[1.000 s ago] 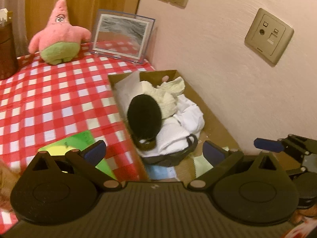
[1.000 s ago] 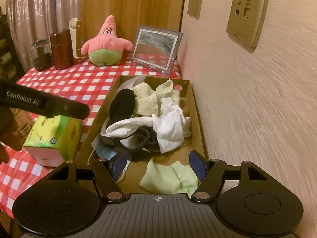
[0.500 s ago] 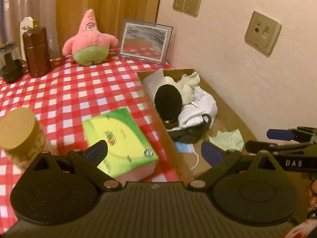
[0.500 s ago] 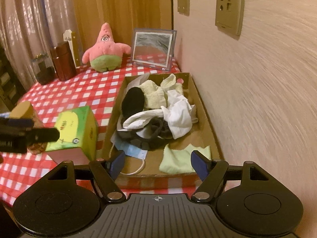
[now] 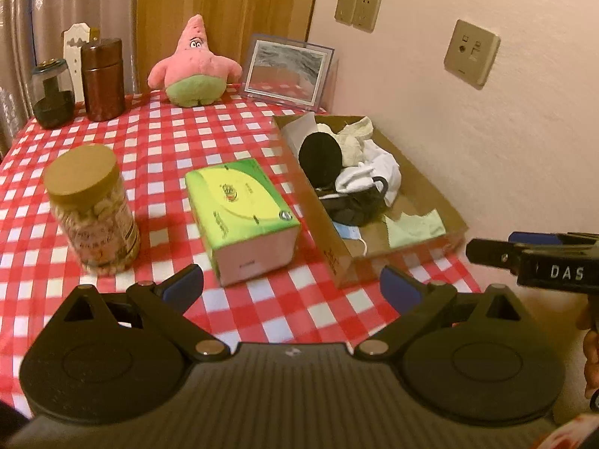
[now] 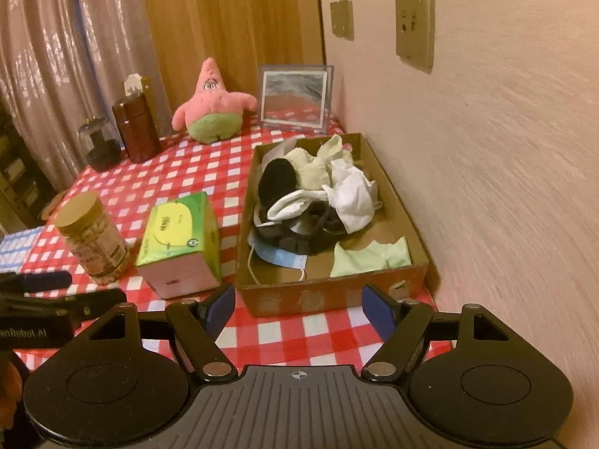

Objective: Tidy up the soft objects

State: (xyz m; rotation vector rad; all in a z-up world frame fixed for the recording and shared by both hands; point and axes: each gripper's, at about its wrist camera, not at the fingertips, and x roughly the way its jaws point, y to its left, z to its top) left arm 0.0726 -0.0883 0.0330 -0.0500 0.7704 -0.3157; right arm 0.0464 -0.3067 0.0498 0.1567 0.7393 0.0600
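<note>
A shallow cardboard box [image 6: 329, 295] stands by the wall on the red-checked tablecloth. In it lie a white cloth [image 6: 352, 202], a black round soft piece [image 6: 277, 179], a pale green cloth [image 6: 374, 258] and a blue face mask [image 6: 280, 258]. The same box [image 5: 322, 224] shows in the left wrist view. A pink starfish plush [image 5: 194, 71] sits upright at the back of the table. My left gripper [image 5: 292, 284] hangs open and empty over the table's near edge. My right gripper [image 6: 299, 305] is open and empty, just short of the box's front wall.
A green tissue box [image 5: 239, 209] stands left of the cardboard box, with a jar of nuts [image 5: 93, 209] further left. A brown canister [image 5: 103, 78], a dark glass jar [image 5: 52, 93] and a picture frame [image 5: 288, 67] line the back. The wall [image 5: 471, 52] runs close along the right.
Both grippers have drawn back from the box toward the table's near edge. The tissue box and the jar of nuts have come into view. Both stay empty.
</note>
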